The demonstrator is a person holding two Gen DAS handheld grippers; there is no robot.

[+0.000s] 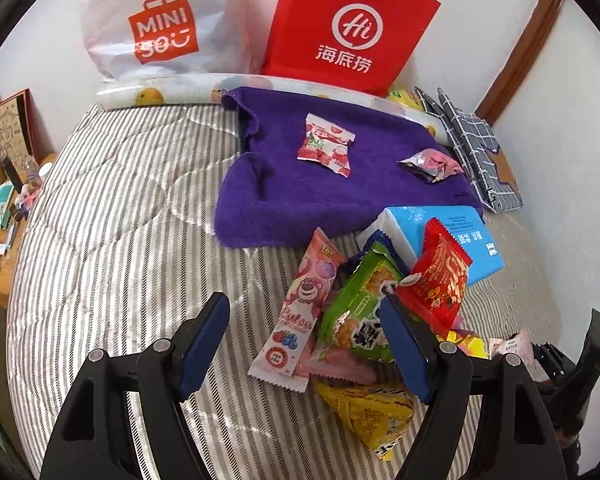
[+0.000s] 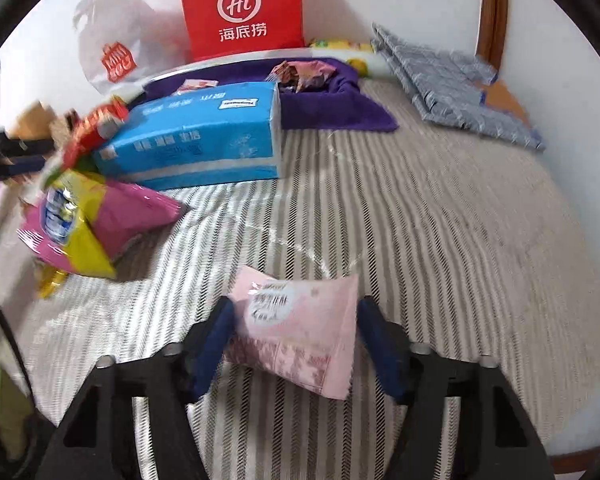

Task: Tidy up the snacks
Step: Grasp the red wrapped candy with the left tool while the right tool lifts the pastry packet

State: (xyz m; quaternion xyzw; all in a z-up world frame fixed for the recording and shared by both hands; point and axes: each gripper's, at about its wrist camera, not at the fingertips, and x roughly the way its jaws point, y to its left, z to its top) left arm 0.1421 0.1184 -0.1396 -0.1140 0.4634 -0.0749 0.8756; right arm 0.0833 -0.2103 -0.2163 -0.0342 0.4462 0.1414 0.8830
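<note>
A pile of snack packets lies on the striped bed: a pink bear-print packet [image 1: 296, 312], a green packet [image 1: 360, 304], a red packet [image 1: 440, 280] and a yellow packet [image 1: 376, 412]. My left gripper [image 1: 304, 344] is open, its fingers on either side of the pink and green packets. Two packets lie on the purple towel [image 1: 284, 204]: a red-and-white one [image 1: 326, 146] and a crumpled pink one [image 1: 432, 164]. My right gripper [image 2: 292, 340] holds a pale pink packet [image 2: 296, 332] between its fingers above the bed.
A blue tissue pack [image 2: 196, 140] lies beside the pile. A red paper bag [image 1: 352, 28] and a white Miniso bag [image 1: 156, 28] stand against the wall. A folded grey checked cloth [image 1: 472, 148] lies at the right. A cluttered wooden side table [image 1: 4, 216] is at the left.
</note>
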